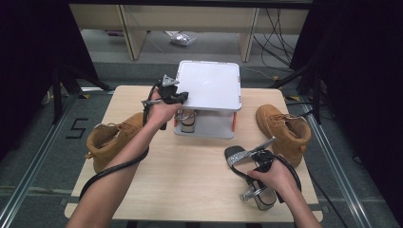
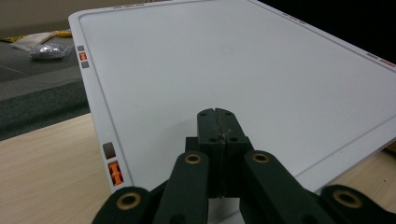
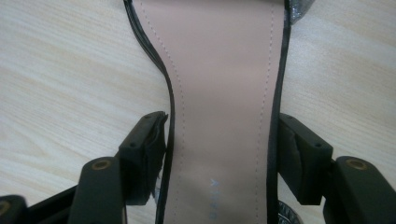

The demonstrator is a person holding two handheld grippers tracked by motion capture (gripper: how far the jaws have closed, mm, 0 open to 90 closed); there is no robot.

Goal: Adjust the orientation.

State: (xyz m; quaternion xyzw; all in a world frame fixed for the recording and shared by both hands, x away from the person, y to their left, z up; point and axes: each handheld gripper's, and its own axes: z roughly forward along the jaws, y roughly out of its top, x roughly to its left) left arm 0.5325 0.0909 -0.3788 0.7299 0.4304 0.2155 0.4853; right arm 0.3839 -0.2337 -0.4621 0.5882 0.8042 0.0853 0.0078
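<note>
A black sandal (image 1: pixel 236 156) with a silver toe strap lies flat on the wooden table at the front right. Its pink insole (image 3: pixel 224 70) runs between the jaws of my right gripper (image 3: pixel 223 144). The pads stand close beside its narrow waist, one on each side, without squeezing it. In the high view the right gripper (image 1: pixel 253 167) points down over the sandal's middle. My left gripper (image 1: pixel 182 97) is shut with nothing in it, its tip (image 2: pixel 217 114) just above the front left part of a white rack's top shelf (image 2: pixel 233 60).
The white two-tier rack (image 1: pixel 209 85) stands at the table's back centre on orange posts; another sandal (image 1: pixel 188 121) sits on its lower shelf. One tan boot (image 1: pixel 114 137) lies at the left edge of the table, a second (image 1: pixel 284 130) at the right.
</note>
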